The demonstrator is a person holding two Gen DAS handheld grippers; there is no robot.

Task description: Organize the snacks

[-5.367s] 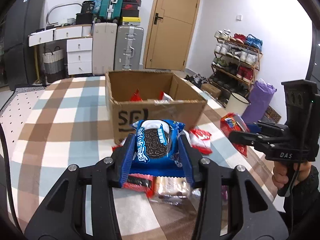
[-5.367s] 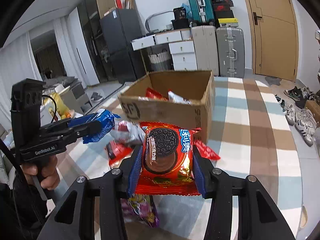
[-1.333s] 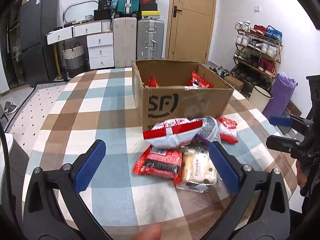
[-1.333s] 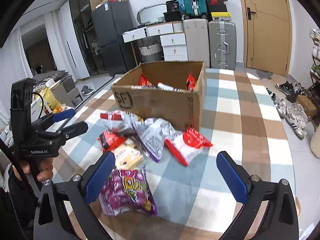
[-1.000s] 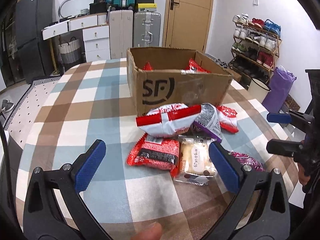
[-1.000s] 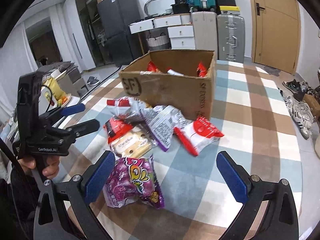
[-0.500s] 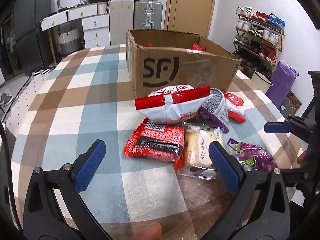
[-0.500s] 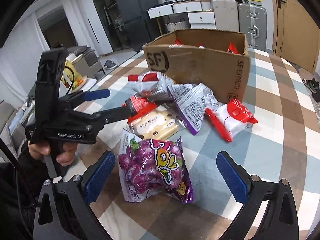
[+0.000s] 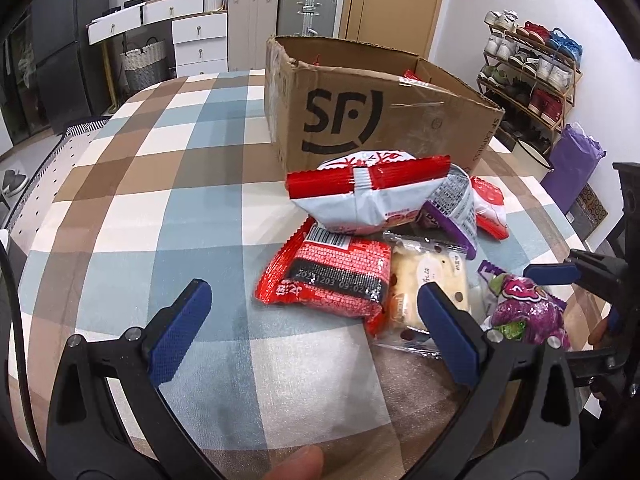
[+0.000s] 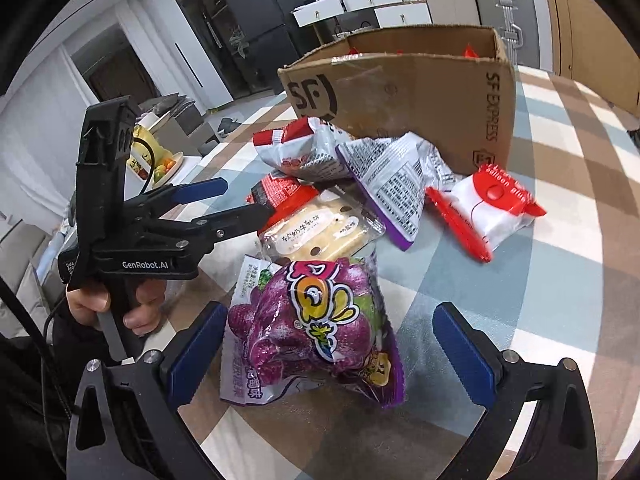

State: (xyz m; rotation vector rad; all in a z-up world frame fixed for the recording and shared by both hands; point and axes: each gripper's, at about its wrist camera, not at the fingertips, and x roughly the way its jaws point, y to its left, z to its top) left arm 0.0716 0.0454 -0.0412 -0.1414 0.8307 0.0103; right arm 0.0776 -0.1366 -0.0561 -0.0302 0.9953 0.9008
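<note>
Now both grippers have dropped from above the box (image 9: 384, 120) to the snack pile just before it. Right gripper (image 10: 332, 352) is spread wide around the purple bag (image 10: 316, 332), unclosed; left gripper (image 9: 312, 320), equally wide, nears the red pack (image 9: 332, 276). Earlier cookies are boxed; next picks are seemingly lined up.

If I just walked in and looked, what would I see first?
First, the bright purple grape candy bag lying on the checked tablecloth, right between the open right tongs. Behind it sits a jumble of snack packets, such as the red packet in front of the open left tongs. At the back stands the big cardboard SF box, with a few red packets peeking out.
</note>
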